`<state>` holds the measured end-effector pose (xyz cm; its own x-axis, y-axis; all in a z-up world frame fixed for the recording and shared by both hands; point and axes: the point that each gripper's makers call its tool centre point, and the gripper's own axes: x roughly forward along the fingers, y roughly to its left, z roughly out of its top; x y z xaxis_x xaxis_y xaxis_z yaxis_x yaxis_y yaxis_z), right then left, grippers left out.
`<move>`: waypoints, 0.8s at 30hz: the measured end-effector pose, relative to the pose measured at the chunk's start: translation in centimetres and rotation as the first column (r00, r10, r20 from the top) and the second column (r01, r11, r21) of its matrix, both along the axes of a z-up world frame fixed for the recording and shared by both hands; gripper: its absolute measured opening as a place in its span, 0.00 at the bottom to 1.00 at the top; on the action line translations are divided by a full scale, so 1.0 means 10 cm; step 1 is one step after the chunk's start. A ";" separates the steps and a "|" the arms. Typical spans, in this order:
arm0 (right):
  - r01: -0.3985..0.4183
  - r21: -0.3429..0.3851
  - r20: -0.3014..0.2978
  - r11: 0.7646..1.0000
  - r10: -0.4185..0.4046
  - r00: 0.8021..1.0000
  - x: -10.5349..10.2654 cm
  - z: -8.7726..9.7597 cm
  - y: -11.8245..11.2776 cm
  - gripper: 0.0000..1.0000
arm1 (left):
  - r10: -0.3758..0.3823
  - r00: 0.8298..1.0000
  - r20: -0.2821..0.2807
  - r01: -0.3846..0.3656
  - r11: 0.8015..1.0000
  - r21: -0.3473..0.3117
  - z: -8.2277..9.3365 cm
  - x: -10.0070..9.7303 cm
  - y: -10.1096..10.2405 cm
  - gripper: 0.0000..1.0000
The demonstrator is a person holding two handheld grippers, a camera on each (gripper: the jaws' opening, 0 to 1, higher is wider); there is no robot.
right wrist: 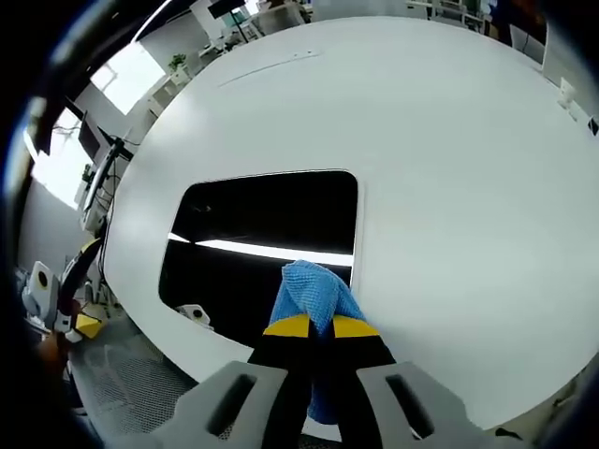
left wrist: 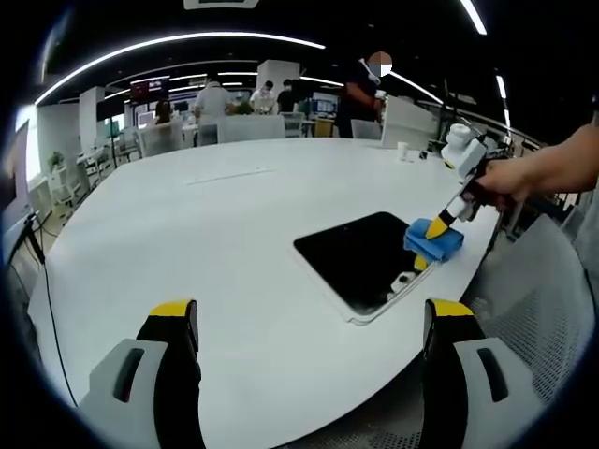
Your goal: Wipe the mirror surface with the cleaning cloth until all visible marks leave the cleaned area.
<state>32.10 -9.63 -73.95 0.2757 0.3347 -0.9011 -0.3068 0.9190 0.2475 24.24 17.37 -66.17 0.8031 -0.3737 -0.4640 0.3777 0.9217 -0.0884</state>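
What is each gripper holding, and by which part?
Right gripper pinches the blue cloth by its bunched near end; left gripper holds nothing.

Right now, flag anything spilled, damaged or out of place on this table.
Nothing stands out. The mirror lies flat on the white table, close to its edge, with no visible cracks. The right gripper holds the blue cloth on the mirror's edge. No spills visible.
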 end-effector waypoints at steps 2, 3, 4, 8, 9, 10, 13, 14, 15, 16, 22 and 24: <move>-0.004 -0.005 0.003 1.000 0.004 1.000 0.04 0.00 0.01 0.00 | 0.001 1.000 -0.002 -0.001 1.000 0.001 0.00 0.00 0.01 0.99; -0.006 -0.007 0.004 1.000 0.006 1.000 0.06 0.01 0.01 0.00 | 0.002 1.000 -0.001 -0.002 1.000 0.000 0.00 0.00 0.01 0.99; -0.008 -0.008 0.005 1.000 0.008 1.000 0.08 0.01 0.02 0.00 | 0.003 1.000 -0.001 -0.003 1.000 0.000 0.00 0.00 0.01 0.99; -0.010 -0.012 0.010 1.000 0.010 1.000 0.16 0.03 0.03 0.00 | 0.005 1.000 -0.002 -0.005 1.000 0.002 0.00 0.00 0.01 0.99; -0.009 -0.012 0.010 1.000 0.009 1.000 0.18 0.03 0.04 0.00 | 0.005 1.000 -0.002 -0.005 1.000 0.001 0.00 0.00 0.02 0.99; -0.009 -0.012 0.010 1.000 0.009 1.000 0.21 0.03 0.04 0.00 | 0.006 1.000 -0.001 -0.006 1.000 0.001 0.00 0.00 0.02 0.99; -0.009 -0.013 0.010 1.000 0.010 1.000 0.27 0.02 0.05 0.00 | 0.008 1.000 -0.002 -0.008 1.000 0.001 0.00 0.00 0.02 0.99; -0.013 -0.015 0.012 1.000 0.013 1.000 0.29 0.02 0.05 0.00 | 0.008 1.000 -0.002 -0.008 1.000 0.002 0.00 0.00 0.02 0.99; -0.014 -0.016 0.013 1.000 0.014 1.000 0.31 0.02 0.05 0.00 | 0.008 1.000 -0.004 -0.008 1.000 0.003 -0.01 0.00 0.02 0.99; -0.014 -0.015 0.012 1.000 0.014 1.000 0.34 0.02 0.05 0.00 | 0.006 1.000 -0.005 -0.006 1.000 0.003 -0.01 0.01 0.02 0.99; -0.011 -0.011 0.011 1.000 0.011 1.000 0.48 0.00 0.07 0.00 | 0.005 1.000 -0.012 -0.005 1.000 0.004 -0.03 0.01 0.02 0.99; -0.015 -0.016 0.015 1.000 0.015 1.000 0.52 0.01 0.08 0.00 | 0.002 1.000 -0.013 -0.002 1.000 0.006 -0.03 0.00 0.02 0.99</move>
<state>37.26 -8.84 -73.85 0.2840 0.3245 -0.9022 -0.3240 0.9181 0.2283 24.26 17.52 -66.50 0.7978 -0.3695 -0.4765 0.3751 0.9228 -0.0875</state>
